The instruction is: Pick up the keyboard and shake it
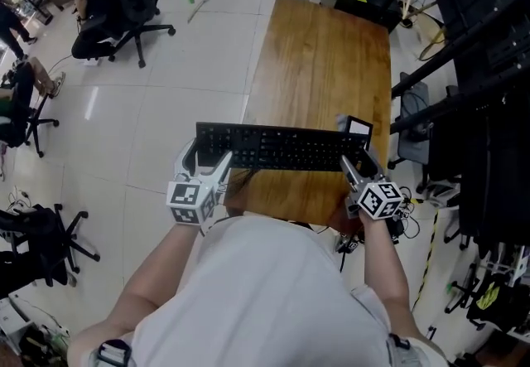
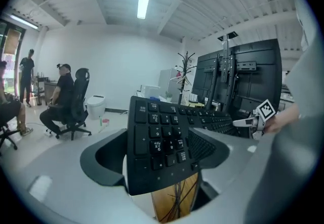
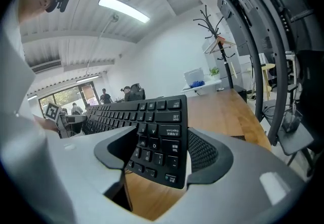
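The keyboard was held crosswise over the near end of the wooden table, gripped at both short ends. The left gripper was clamped on its left end and the right gripper on its right end. A grip at each end was probably chosen so that the long, thin board could be kept level and would not twist during shaking.

In the left gripper view, the jaws of the left gripper were seen closed to a narrow gap on the number-pad end of the keyboard, one jaw on the key face and the other behind it. In the right gripper view, the right gripper was likewise closed on the opposite end of the keyboard, where the letter keys and Caps Lock were seen.

Wood of the table was seen under the gripped end in the left gripper view, and the table stretched away beyond the board in the right gripper view. From this the keyboard was judged to be lifted clear of the surface, though the gap could not be confirmed from above. In the head view its left end was seen past the table's left edge, over the floor.
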Demonstrator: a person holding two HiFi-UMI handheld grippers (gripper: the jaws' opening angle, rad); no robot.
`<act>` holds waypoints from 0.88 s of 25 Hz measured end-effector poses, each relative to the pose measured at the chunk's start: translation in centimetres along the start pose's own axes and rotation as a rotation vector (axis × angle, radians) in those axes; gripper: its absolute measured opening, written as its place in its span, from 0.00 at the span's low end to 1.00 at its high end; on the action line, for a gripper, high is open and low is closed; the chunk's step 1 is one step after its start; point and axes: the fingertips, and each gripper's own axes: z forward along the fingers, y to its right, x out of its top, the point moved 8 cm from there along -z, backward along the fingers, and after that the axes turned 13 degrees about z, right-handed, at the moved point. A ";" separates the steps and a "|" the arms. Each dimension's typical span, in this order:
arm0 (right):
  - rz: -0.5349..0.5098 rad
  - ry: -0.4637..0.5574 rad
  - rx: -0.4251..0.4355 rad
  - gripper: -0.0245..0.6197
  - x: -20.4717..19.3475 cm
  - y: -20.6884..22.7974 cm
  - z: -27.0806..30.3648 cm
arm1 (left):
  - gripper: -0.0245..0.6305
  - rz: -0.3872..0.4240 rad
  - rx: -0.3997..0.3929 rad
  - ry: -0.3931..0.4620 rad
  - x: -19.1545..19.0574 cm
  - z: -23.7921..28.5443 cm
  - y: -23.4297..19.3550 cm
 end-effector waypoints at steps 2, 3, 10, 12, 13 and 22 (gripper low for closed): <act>-0.002 -0.037 -0.007 0.51 -0.7 0.1 0.4 | 0.61 -0.034 -0.004 -0.031 -1.4 0.0 -0.1; 0.001 -0.055 -0.010 0.51 -1.1 0.3 0.5 | 0.61 -0.050 -0.005 -0.045 -2.1 0.1 -0.1; 0.037 -0.190 -0.044 0.51 -4.7 2.0 1.4 | 0.61 -0.134 -0.005 -0.162 -7.1 0.8 0.3; 0.046 -0.224 -0.066 0.51 -5.7 2.5 1.5 | 0.61 -0.150 -0.016 -0.194 -8.4 1.1 0.5; 0.051 -0.238 -0.076 0.51 -6.2 2.8 1.5 | 0.61 -0.155 -0.022 -0.208 -8.9 1.3 0.6; 0.109 -0.330 -0.153 0.51 -8.7 6.5 1.3 | 0.61 -0.217 -0.074 -0.329 -13.1 4.4 2.6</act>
